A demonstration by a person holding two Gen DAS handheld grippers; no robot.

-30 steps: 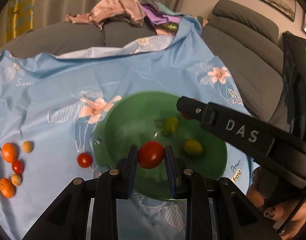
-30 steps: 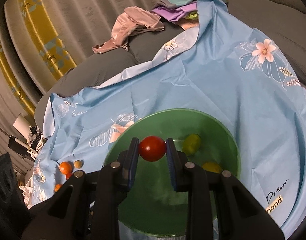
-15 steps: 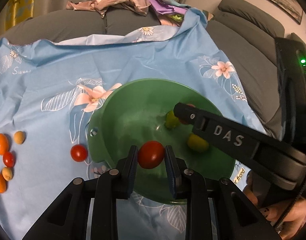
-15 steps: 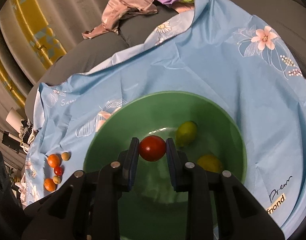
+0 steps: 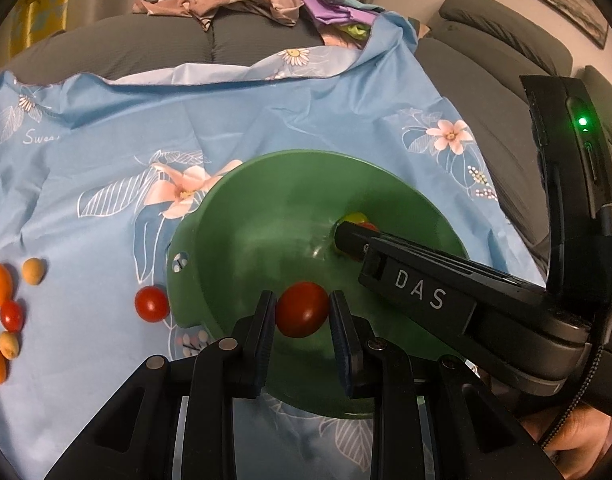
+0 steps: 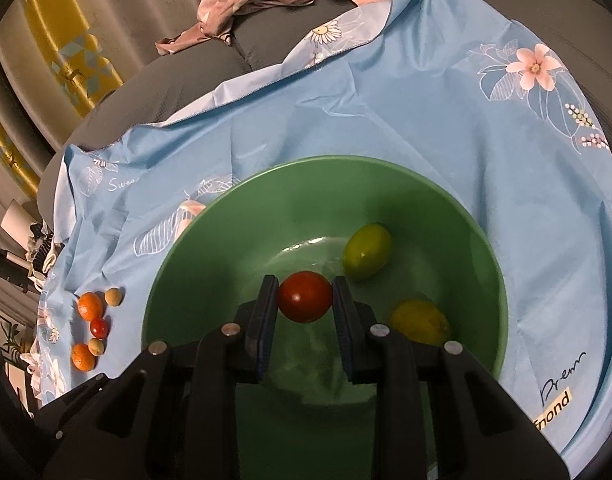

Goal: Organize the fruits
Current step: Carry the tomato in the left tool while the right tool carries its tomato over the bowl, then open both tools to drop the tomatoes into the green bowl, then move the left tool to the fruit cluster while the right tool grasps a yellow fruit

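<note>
Currently, step in hand: placing a tomato into the green bowl (image 6: 482,240), as I judge it.
Right gripper (image 6: 304,300): clamped on a red tomato (image 6: 304,297), held over the bowl's inner floor.
Left gripper (image 5: 301,314): clamped on a second red tomato (image 5: 301,314), held above the bowl's near rim.
Bowl location: on the blue floral cloth (image 6: 386,100) spread over a grey couch.
Procedure, right side: I should bring the tomato close to the bowl floor before parting the jaws, so it settles instead of bouncing.
Procedure, clearance: I should release clear of the green fruit (image 6: 366,251) and the yellow fruit (image 6: 420,320) already inside.
Procedure, left side: I should hold this one off until the right gripper has left the bowl; the two bodies cross closely in the left wrist view.
Count, in bowl: one green fruit, one yellow fruit.
Count, in grippers: two red tomatoes.
Count, on cloth: one loose red tomato (image 5: 151,303) just beside the bowl; further left, two orange fruits (image 6: 90,306), two tan fruits (image 6: 114,296), one small red tomato (image 6: 99,327).
</note>
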